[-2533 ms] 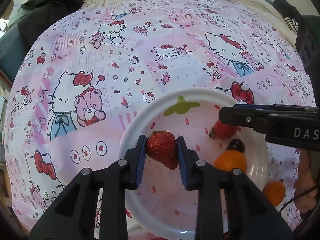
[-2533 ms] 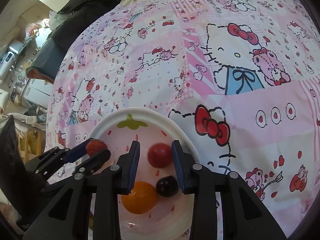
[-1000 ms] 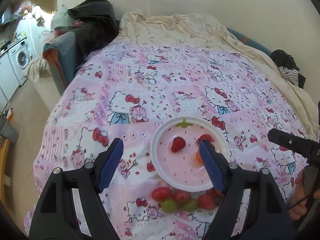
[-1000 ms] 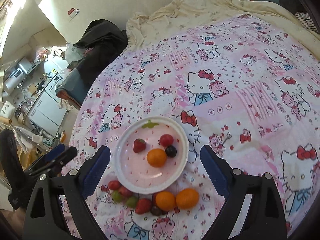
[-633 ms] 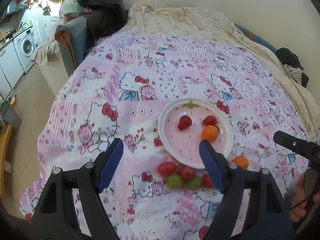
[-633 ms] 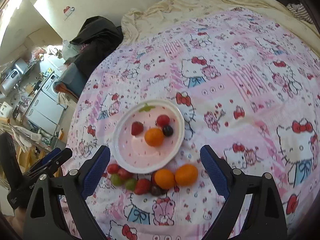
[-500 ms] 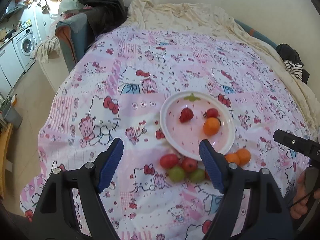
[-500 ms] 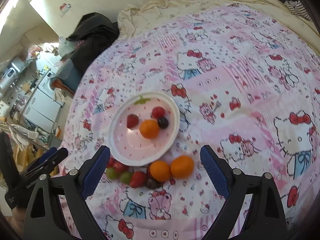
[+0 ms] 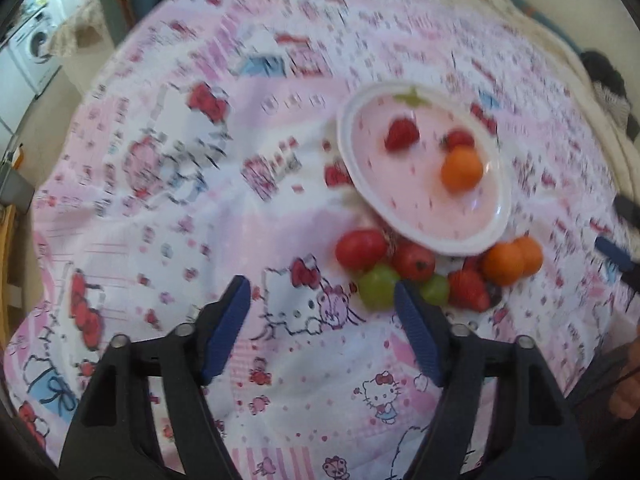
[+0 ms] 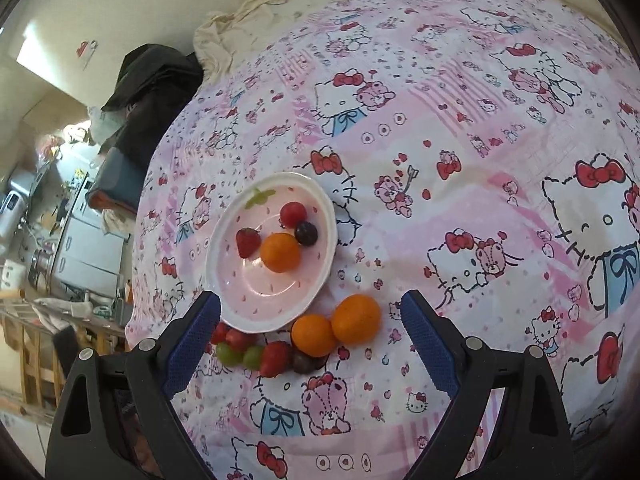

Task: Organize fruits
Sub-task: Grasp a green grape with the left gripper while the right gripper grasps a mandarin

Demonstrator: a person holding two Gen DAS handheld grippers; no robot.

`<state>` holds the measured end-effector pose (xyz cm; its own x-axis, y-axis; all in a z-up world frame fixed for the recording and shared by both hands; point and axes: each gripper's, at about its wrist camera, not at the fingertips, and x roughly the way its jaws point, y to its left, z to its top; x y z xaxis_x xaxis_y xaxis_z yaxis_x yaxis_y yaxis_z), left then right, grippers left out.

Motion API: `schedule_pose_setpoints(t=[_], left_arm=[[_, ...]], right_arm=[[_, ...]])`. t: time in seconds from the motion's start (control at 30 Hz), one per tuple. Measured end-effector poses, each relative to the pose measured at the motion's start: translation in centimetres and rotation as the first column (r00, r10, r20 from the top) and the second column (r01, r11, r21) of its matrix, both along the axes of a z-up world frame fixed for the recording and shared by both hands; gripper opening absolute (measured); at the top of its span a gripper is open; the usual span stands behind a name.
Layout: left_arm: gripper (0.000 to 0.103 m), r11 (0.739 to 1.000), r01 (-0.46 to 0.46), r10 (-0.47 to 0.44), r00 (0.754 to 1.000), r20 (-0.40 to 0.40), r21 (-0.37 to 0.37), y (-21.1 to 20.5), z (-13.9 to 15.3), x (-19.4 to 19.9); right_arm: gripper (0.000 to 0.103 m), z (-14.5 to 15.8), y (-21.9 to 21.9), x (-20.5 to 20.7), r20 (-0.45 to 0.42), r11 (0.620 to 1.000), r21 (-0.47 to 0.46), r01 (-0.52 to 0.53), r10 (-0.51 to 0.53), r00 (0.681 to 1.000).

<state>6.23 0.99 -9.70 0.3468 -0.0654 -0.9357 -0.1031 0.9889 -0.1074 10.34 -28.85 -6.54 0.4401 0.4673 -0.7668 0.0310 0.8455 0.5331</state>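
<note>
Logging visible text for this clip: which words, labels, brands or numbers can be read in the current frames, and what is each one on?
None can be read.
bedspread: cartoon cat and bear prints only, no lettering.
plate: strawberry pattern, no text.
left gripper and right gripper: no marking shows.
wall sticker: too small to read.

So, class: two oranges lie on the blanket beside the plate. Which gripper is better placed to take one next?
Right, probably. The right gripper is open, with both oranges between its fingers; the left gripper points nearer the grapes.
</note>
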Motion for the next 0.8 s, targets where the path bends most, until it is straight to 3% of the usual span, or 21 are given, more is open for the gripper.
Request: schedule_pose_setpoints(t=[0.23, 0.43, 0.53, 0.7, 0.8], left_arm=[[0.046, 0.99, 0.14, -0.139, 0.989, -0.058, 0.003, -3.6, -3.0, 1.0], [0.045, 0.99, 0.141, -0.141, 0.989, -0.044, 0.006, -4.5, -3.3, 1.8], [0.027, 0.989, 0.15, -0.151, 0.986, -0.066, -0.022, -4.5, -3.4, 1.9], [0.026, 0.988, 0.145, -0.147, 0.988, -0.049, -0.043, -4.1, -2.6, 1.5], [0.026, 0.991, 0.131, -0.131, 0.991, -0.017, -0.008, -3.8, -1.3, 0.7]], right_arm=[[0.094, -0.6, -0.2, 0.4, -0.033, 0.999, 0.042, -0.006, 0.008, 0.999], [0.094, -0.4, -0.8, 0.4, -0.026, 0.998, 0.067, -0.004, 0.005, 1.0], [0.094, -0.7, -1.2, 0.6, -0.044, 0.996, 0.088, 0.008, -0.004, 0.999], [0.094, -1.1, -1.1, 0.8, -0.055, 0.997, 0.074, 0.004, 0.0, 0.998], [0.094, -1.5, -1.0, 0.9, -0.07, 0.998, 0.061, -0.003, 0.007, 0.997]])
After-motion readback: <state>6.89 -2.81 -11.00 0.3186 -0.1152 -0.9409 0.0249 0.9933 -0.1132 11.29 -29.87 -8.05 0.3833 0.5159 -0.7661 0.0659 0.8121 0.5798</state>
